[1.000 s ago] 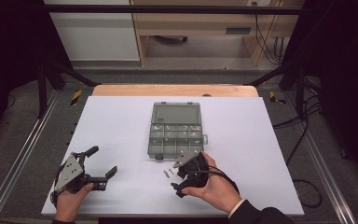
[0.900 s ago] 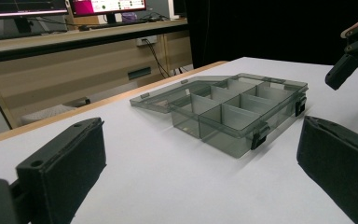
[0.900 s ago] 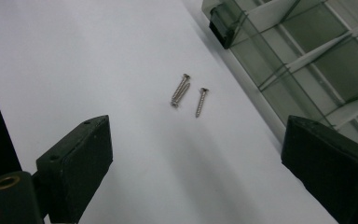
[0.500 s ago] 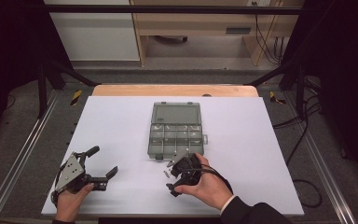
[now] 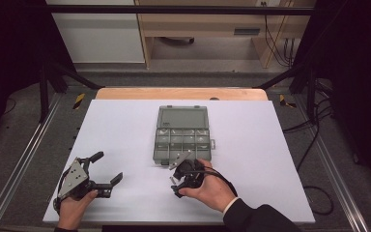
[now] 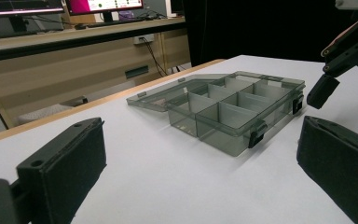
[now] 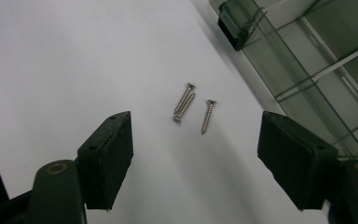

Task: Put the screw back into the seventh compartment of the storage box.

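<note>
A clear grey compartment box [image 5: 181, 133] lies mid-table with its lid folded flat behind it; its compartments [image 6: 223, 109] look empty. Three small silver screws [image 7: 191, 107] lie loose on the white table just off the box's front corner. My right gripper [image 7: 200, 158] hovers low over them, open, with a jaw on either side and nothing held. In the high view the right gripper [image 5: 175, 180] is in front of the box. My left gripper [image 5: 107, 166] rests open near the front left, jaws wide [image 6: 200, 177], pointing at the box.
The white table top [image 5: 280, 159] has a wooden strip along its far edge. From the left gripper view the right gripper [image 6: 342, 58] hangs just right of the box. Metal rails run down both sides of the table; cables lie on the floor at right.
My right gripper has shifted a little to the left and closed in over the screws. The left gripper and the box have stayed put.
</note>
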Tool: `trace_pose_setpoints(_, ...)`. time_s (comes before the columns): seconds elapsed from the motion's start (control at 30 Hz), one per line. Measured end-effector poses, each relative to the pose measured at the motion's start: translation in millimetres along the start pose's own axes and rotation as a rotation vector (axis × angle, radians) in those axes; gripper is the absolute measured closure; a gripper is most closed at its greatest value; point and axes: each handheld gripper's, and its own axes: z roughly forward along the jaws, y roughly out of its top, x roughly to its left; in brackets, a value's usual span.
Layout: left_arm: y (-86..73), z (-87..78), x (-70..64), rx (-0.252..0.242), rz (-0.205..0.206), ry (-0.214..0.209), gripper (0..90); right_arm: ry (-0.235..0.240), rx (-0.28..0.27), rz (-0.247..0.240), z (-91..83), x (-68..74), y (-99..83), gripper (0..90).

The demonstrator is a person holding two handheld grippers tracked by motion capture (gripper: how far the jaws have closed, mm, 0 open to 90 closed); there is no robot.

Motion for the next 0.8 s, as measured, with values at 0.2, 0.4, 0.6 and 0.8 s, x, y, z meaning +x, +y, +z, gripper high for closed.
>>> trace_pose_setpoints(0.2, -0.3, 0.2, 0.1, 0.002, -0.002, 0.002, 1.0, 0.003, 0.016, 0.036, 9.2, -9.5, 4.8, 41.3)
trace_pose_setpoints(0.4, -0.2, 0.6, 0.0, 0.004, 0.001, 0.000, 1.0, 0.011, 0.018, 0.077, 14.0, -15.0, 7.1, 54.3)
trace_pose_setpoints(0.6, -0.1, 0.5, 0.1, 0.004, 0.003, 0.001, 1.1, 0.006, 0.012, 0.090, 17.0, -14.7, 8.9, 62.4)
trace_pose_setpoints(0.8, 0.0, 0.6, -0.1, 0.004, 0.003, 0.000, 1.1, 0.002, 0.018, 0.108, 23.0, -15.5, 9.7, 68.3)
